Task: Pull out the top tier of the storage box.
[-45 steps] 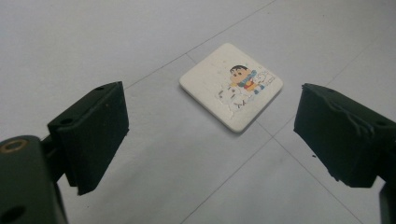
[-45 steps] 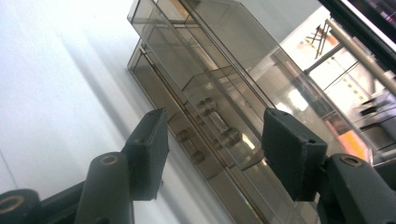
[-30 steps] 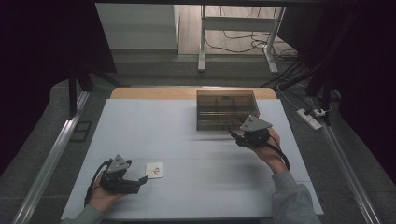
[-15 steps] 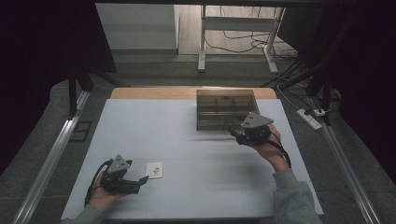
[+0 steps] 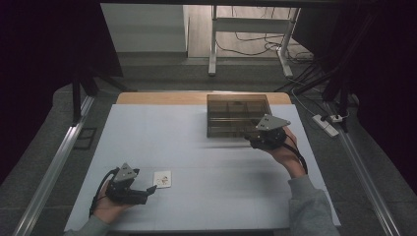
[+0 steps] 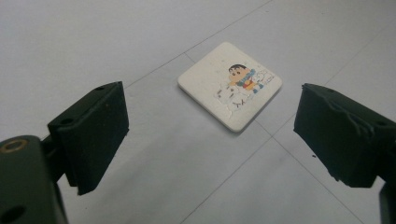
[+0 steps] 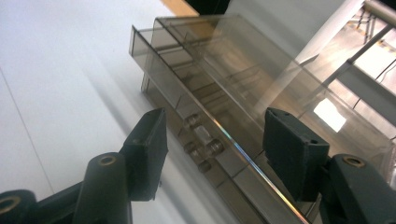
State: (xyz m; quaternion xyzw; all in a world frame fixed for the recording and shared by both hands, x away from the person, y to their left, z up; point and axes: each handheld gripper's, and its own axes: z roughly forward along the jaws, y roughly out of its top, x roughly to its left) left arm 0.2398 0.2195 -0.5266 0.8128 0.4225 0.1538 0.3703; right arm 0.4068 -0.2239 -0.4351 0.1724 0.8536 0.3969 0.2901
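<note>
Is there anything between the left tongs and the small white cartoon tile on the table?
Nothing visible. The left tongs stand open with bare pale table in front of them, and the small white square tile with the cartoon print lies flat just beyond the pads, untouched.

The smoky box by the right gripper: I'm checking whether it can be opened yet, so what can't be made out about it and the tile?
- Smoky box, high view: too small and dim to tell what its compartments hold.
- Its drawer front, right gripper view: cut off by the bottom edge; whether the open right gripper touches the knobs is unclear.
- Cartoon tile, left gripper view: underside hidden against the table.
</note>
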